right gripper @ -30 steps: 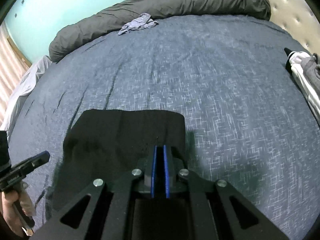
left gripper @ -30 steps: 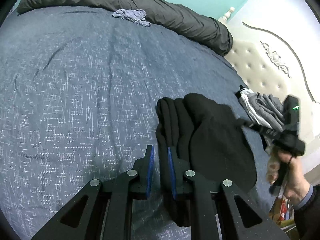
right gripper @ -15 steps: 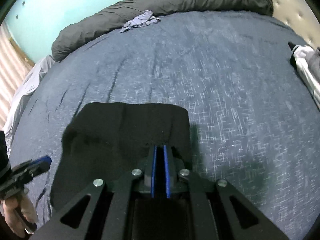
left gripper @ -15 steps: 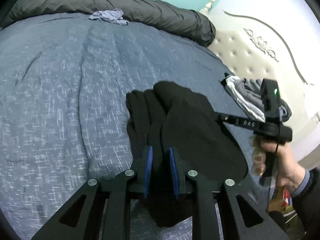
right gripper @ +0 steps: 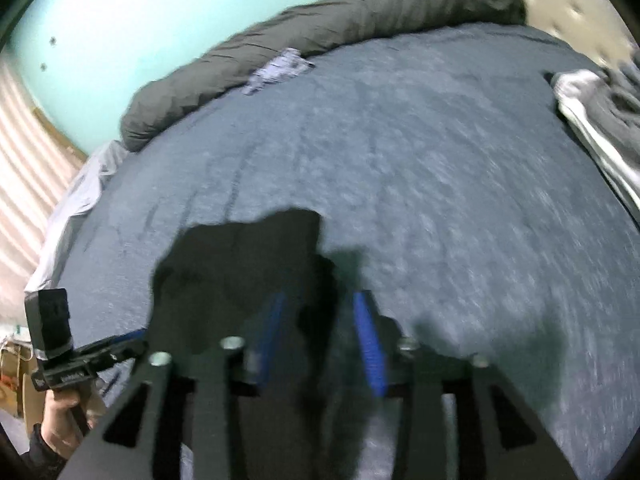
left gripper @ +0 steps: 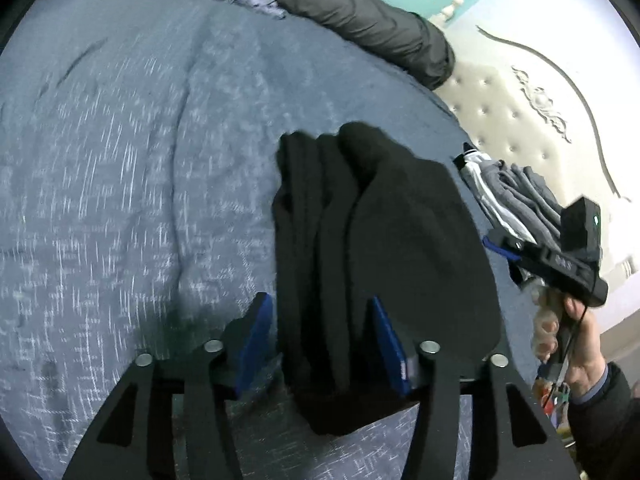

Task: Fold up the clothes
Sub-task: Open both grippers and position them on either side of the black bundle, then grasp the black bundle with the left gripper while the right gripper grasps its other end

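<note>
Black folded garment point(left gripper: 384, 248) lies on the blue-grey bed point(left gripper: 120, 184), near its front edge. Your left gripper point(left gripper: 320, 344) stands open, its blue pads either side of the garment's near end without clamping it. Your right gripper point(right gripper: 320, 336) is likewise open, the cloth's edge between its pads; this view is blurred. A grey and white clothing pile point(left gripper: 504, 196) sits well apart by the tufted headboard point(left gripper: 520, 120). A dark rolled duvet point(left gripper: 360, 12) borders the far side.
</note>
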